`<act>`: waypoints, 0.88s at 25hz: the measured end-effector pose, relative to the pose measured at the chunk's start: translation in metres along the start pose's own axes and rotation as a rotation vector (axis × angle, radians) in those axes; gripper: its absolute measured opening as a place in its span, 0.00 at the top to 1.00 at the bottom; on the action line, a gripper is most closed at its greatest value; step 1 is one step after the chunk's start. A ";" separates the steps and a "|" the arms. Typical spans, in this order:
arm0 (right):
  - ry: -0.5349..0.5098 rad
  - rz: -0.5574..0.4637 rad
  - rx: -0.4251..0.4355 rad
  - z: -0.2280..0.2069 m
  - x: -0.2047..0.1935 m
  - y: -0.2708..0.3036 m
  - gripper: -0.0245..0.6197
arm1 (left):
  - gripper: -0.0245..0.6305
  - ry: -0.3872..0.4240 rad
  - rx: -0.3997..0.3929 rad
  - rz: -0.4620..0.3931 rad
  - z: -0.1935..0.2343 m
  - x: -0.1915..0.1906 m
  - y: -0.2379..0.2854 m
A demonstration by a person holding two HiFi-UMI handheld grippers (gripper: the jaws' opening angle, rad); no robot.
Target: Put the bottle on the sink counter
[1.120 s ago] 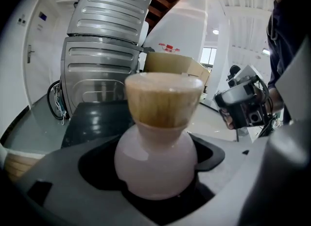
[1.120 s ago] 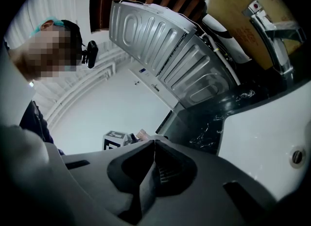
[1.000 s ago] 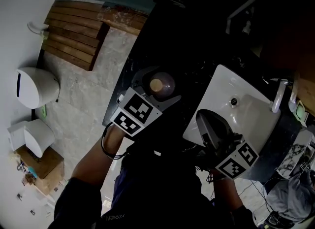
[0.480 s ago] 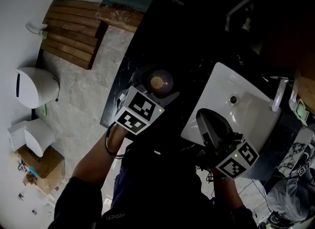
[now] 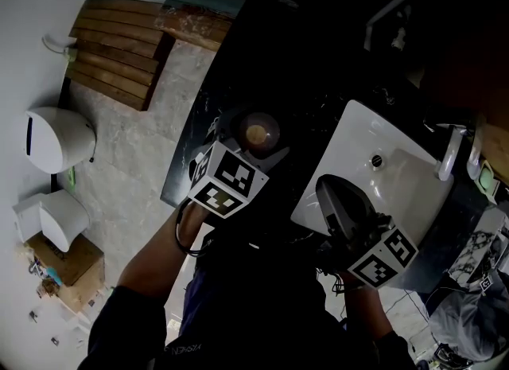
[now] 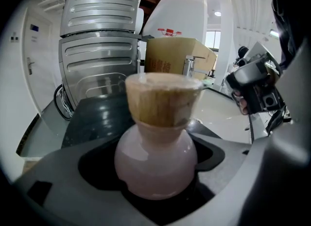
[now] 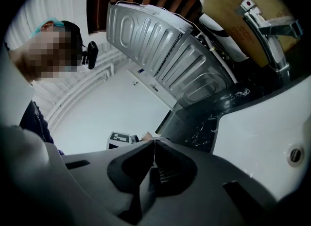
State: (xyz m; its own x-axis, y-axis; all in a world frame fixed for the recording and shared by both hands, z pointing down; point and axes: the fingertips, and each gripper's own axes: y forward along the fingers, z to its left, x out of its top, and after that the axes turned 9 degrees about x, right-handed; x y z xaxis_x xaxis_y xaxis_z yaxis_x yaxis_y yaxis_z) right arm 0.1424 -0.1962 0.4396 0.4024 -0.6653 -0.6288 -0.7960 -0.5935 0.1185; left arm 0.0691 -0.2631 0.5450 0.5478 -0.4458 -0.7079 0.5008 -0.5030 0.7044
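Clearly the bottle, a round pinkish one with a cork-coloured stopper, is upright and clenched between the jaws of the left gripper. It hangs over the black surface just left of the sink. Whether its base touches the stone I cannot tell.

To do this step well, I'd bring it straight down, level, onto the bare dark stretch, away from the front edge and the basin's rim. I'd part the jaws only once the base sits flat, since that round belly looks ready to tip if let go early.

Over the basin, the right gripper has its jaws pressed together on nothing.

The stone is glossy black with pale veins, and a tap stands at the sink's far side. Below lie a grey tiled floor, a slatted wooden mat and a cardboard box.
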 end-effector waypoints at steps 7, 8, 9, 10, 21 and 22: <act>-0.001 -0.007 -0.007 -0.003 0.003 -0.006 0.92 | 0.35 0.004 0.024 0.017 0.001 -0.002 0.003; 0.000 -0.008 -0.006 -0.003 0.003 -0.006 0.92 | 0.35 0.006 0.027 0.019 0.001 -0.002 0.003; 0.001 -0.009 -0.005 -0.003 0.003 -0.006 0.92 | 0.35 0.008 0.030 0.020 0.001 -0.003 0.003; 0.002 -0.009 -0.004 -0.003 0.003 -0.006 0.92 | 0.35 0.009 0.031 0.021 0.001 -0.003 0.004; -0.005 -0.004 0.002 -0.001 0.004 -0.005 0.92 | 0.35 0.010 0.042 0.035 0.000 -0.004 0.004; -0.005 -0.004 0.001 0.000 0.004 -0.005 0.92 | 0.34 0.009 0.041 0.037 0.000 -0.004 0.004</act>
State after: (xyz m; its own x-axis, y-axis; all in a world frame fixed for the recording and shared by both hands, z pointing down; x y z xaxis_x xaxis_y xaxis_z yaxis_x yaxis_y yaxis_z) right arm 0.1481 -0.1956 0.4371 0.4031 -0.6611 -0.6328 -0.7952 -0.5953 0.1154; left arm 0.0687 -0.2636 0.5513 0.5716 -0.4576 -0.6810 0.4523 -0.5167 0.7269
